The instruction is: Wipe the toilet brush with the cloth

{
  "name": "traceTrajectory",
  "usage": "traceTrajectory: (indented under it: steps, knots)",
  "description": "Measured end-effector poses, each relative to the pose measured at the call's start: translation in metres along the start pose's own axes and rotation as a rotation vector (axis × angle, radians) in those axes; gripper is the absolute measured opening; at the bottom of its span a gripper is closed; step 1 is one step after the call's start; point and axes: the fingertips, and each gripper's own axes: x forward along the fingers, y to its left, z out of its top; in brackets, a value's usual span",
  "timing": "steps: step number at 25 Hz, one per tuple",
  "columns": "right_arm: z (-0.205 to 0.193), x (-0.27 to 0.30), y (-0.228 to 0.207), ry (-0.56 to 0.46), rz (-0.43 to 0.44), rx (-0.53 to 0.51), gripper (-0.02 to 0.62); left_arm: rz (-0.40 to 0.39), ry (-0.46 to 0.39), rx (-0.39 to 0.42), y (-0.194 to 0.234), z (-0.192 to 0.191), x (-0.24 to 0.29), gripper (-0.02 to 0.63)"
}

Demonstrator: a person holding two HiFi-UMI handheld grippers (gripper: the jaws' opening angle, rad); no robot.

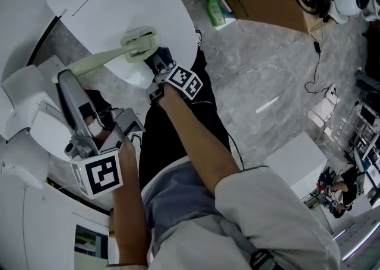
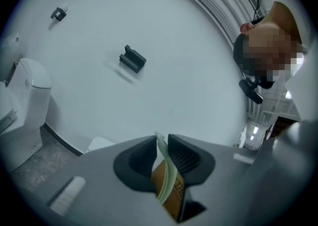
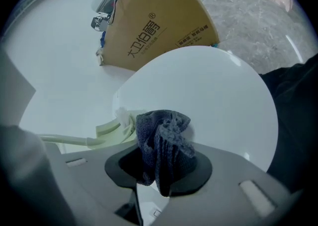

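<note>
**Toilet brush and cloth: condition as observed**

The left hand-held gripper is seen closed tight on the thin end of the handle of the pale green toilet brush. A brown label is noted on the handle just behind the jaws. From that grip the brush runs forward, and its head is laid on the closed white toilet lid.

The right hand-held gripper is seen clamped on a bunched dark blue-grey cloth, which stands up out of its jaws. The brush head is found just left of this gripper, close beside the cloth; contact cannot be confirmed. A cardboard box is recorded well beyond this gripper, past the lid.
</note>
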Motion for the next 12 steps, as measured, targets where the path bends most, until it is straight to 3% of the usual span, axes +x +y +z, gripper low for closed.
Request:
traceTrajectory:
  steps: [9,12]
  knots:
    - [-0.026,-0.001,0.017,0.087,0.089,0.082,0.109,-0.001,0.001,-0.001,0.002,0.0,0.0,0.0]
    - [-0.033,-0.003,0.024,0.126,0.112,0.061,0.109,0.017,0.012,0.03,0.004,0.001,-0.001,0.0]
